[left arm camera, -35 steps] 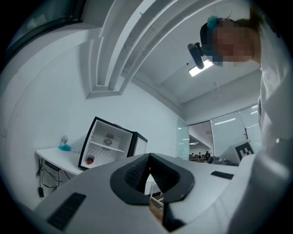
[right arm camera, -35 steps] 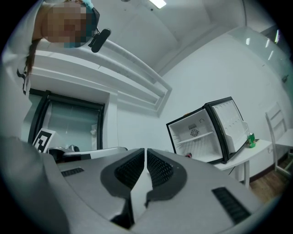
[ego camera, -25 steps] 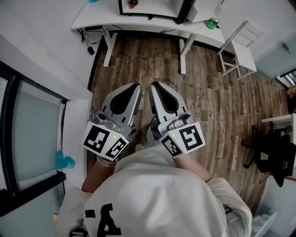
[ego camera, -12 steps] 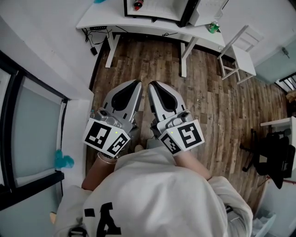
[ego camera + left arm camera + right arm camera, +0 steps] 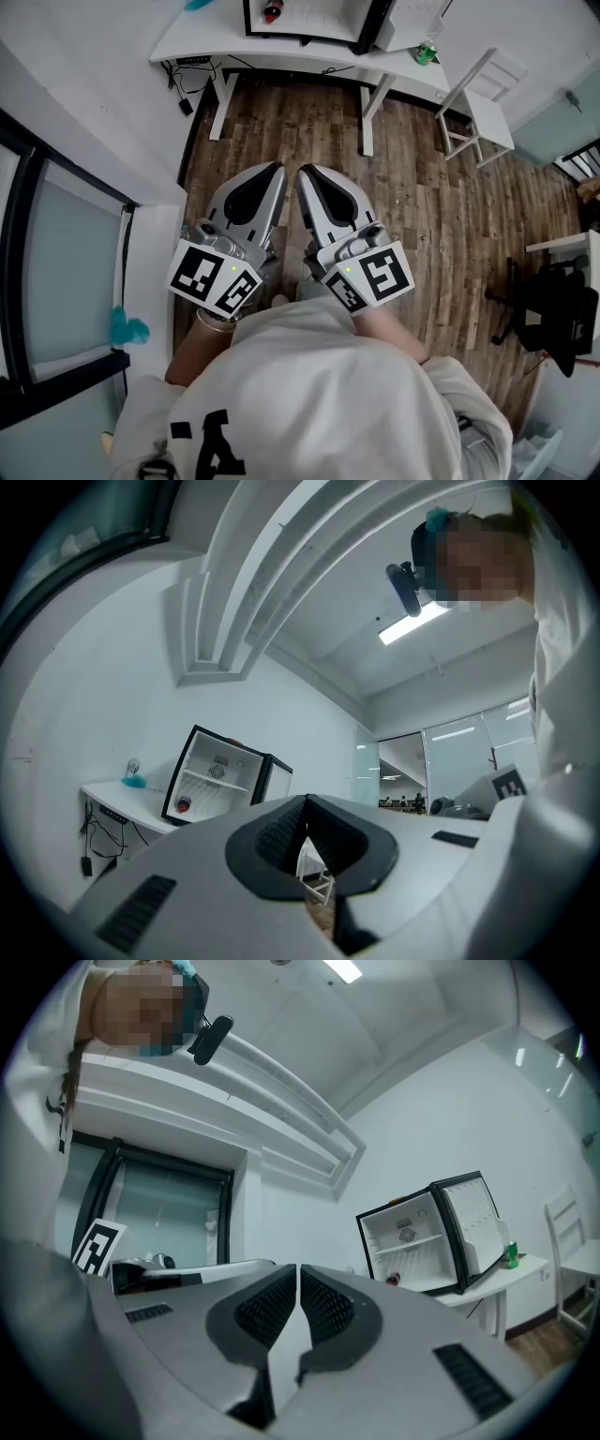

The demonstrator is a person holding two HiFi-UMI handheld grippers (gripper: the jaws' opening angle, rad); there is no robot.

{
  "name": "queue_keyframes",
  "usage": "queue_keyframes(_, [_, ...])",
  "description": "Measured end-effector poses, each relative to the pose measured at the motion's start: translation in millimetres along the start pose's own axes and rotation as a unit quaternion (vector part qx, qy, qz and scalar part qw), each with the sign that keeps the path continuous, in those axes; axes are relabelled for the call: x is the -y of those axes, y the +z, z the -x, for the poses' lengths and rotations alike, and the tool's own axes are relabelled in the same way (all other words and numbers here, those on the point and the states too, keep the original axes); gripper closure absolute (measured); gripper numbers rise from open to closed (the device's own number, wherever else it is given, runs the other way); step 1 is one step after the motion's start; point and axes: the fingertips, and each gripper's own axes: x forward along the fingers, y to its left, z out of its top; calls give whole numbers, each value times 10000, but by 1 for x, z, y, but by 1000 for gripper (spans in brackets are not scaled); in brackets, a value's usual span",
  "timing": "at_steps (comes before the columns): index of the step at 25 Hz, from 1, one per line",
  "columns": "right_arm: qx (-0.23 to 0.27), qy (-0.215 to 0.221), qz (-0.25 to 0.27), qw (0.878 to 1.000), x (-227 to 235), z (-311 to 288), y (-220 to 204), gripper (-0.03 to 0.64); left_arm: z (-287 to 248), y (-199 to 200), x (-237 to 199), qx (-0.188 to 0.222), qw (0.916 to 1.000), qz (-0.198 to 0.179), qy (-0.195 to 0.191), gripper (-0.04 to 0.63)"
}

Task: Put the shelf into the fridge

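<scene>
a white desk (image 5: 206,42) stands by the far wall on a wood-plank floor (image 5: 441,216), with a green bottle (image 5: 425,52) near its right end. a white chair (image 5: 487,108) sits just beside it, and a black office chair (image 5: 553,319) stands well apart at right.

Head view looks steeply down from overhead — both gripper views face slightly upward, sharing the fridge (image 5: 217,782)

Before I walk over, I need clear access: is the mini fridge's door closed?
No, the mini fridge on the desk has its door swung wide, baring its white interior.
</scene>
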Motion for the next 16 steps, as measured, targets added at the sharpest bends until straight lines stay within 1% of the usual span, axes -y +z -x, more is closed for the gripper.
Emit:
queue_keyframes(5, [59,-63,11,10000,1,5,5,580,1,2,4,7,10000,-18,-42,590])
queue_keyframes(16, [95,-57,69,9999,-1,7,9,580,2,1,7,-10,10000,-20,-51,590])
